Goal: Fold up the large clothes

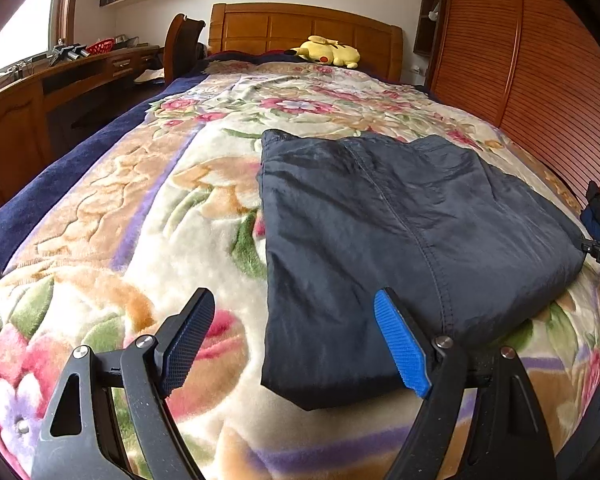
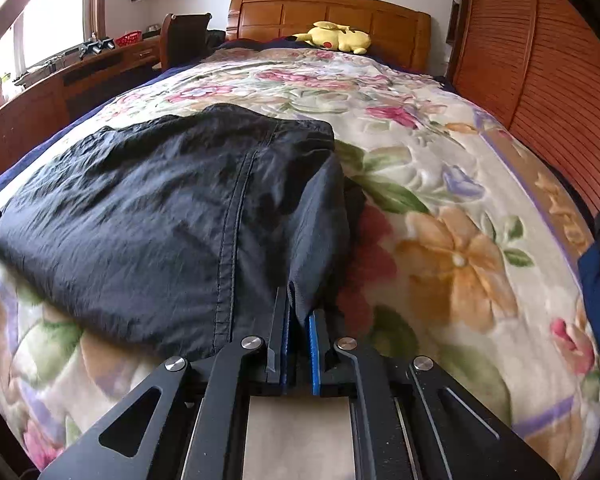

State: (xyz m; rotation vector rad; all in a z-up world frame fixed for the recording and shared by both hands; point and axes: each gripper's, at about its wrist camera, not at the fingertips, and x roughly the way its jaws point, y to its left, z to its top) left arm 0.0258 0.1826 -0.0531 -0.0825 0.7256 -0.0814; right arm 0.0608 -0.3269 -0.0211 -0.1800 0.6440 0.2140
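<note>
Your right tool point(image 2: 298, 320) was clenched on the near right corner of the dark folded trousers point(image 2: 172, 216), which lay flat on the floral blanket point(image 2: 440, 200) of the bed. Your left tool point(image 1: 294, 336) stood released, straddling the near left corner without pinching it. You needed to close it on every layer there, then lift both corners evenly.

bed point(image 1: 100, 168) | floral blanket point(image 1: 204, 208) | on it: dark garment point(image 1: 380, 216), yellow plush toy point(image 1: 328, 51)
</note>
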